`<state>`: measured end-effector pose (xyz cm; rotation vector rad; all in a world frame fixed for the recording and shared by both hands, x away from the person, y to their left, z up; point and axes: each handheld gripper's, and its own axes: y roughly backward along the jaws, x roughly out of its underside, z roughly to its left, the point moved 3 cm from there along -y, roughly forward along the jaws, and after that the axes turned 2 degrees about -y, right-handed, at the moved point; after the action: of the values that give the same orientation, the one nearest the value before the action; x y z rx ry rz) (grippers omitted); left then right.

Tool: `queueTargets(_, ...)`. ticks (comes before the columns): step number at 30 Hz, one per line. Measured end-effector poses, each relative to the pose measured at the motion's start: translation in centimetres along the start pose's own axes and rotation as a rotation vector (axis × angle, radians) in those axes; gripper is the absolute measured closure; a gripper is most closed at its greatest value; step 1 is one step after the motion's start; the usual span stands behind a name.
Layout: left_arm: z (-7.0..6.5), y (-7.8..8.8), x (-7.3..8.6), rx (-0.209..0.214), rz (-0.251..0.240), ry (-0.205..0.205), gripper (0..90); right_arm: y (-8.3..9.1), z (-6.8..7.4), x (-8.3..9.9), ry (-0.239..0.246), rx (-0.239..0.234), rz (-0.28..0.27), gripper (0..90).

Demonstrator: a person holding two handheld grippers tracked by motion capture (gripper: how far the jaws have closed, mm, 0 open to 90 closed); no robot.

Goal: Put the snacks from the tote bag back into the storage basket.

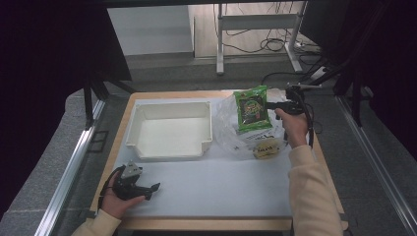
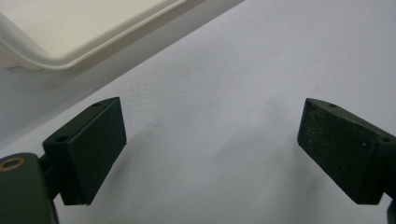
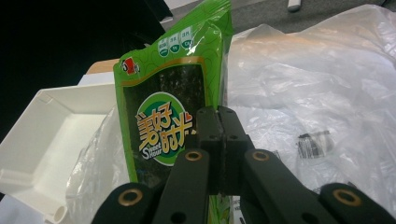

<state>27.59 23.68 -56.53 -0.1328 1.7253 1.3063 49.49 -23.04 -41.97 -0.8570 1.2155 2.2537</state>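
A green snack packet (image 1: 251, 106) with a round logo is lifted upright over a crumpled clear plastic bag (image 1: 227, 129) at the table's right. My right gripper (image 1: 270, 104) is shut on the packet's right edge. In the right gripper view its jaws meet (image 3: 218, 117) against the packet (image 3: 163, 116), and the bag (image 3: 317, 84) spreads out behind. My left gripper (image 1: 151, 190) rests low near the table's front left, held in a hand. Its jaws stand open (image 2: 212, 135) over the bare white table surface (image 2: 224, 60), with nothing between them.
A white rectangular bin (image 1: 169, 129) sits left of the bag, its corner rim (image 2: 56, 56) close to my left gripper. A round yellowish item (image 1: 266, 149) and a white labelled pack (image 1: 259, 136) lie in the bag. Dark curtains and desk legs stand beyond the table.
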Motion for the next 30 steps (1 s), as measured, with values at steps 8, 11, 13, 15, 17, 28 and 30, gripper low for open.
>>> queueTargets(8,0.0,0.0,0.0,0.000,-0.001,0.001,8.1,0.2,0.7,-0.1,0.012,-0.012,-0.013,89.7)
queueTargets(11,0.0,0.0,0.0,0.000,-0.001,0.001,8.1,0.3,0.9,-0.1,0.011,-0.020,-0.020,89.6)
queueTargets(13,0.0,0.0,0.0,0.000,-0.001,0.001,8.1,0.4,1.0,-0.1,0.013,-0.025,-0.024,89.7)
queueTargets(15,0.0,0.0,0.0,-0.001,-0.001,0.001,8.1,0.4,1.2,-0.1,0.015,-0.030,-0.027,89.6)
queueTargets(17,0.0,0.0,0.0,-0.001,0.000,0.000,8.1,0.4,1.4,-0.1,0.014,-0.035,-0.030,89.6)
queueTargets(28,0.0,0.0,0.0,-0.002,-0.001,0.001,8.1,0.5,2.5,-0.1,0.028,-0.062,-0.049,89.7)
queueTargets(30,0.0,0.0,0.0,-0.002,-0.001,0.001,8.1,0.5,2.6,-0.1,0.030,-0.066,-0.050,89.7)
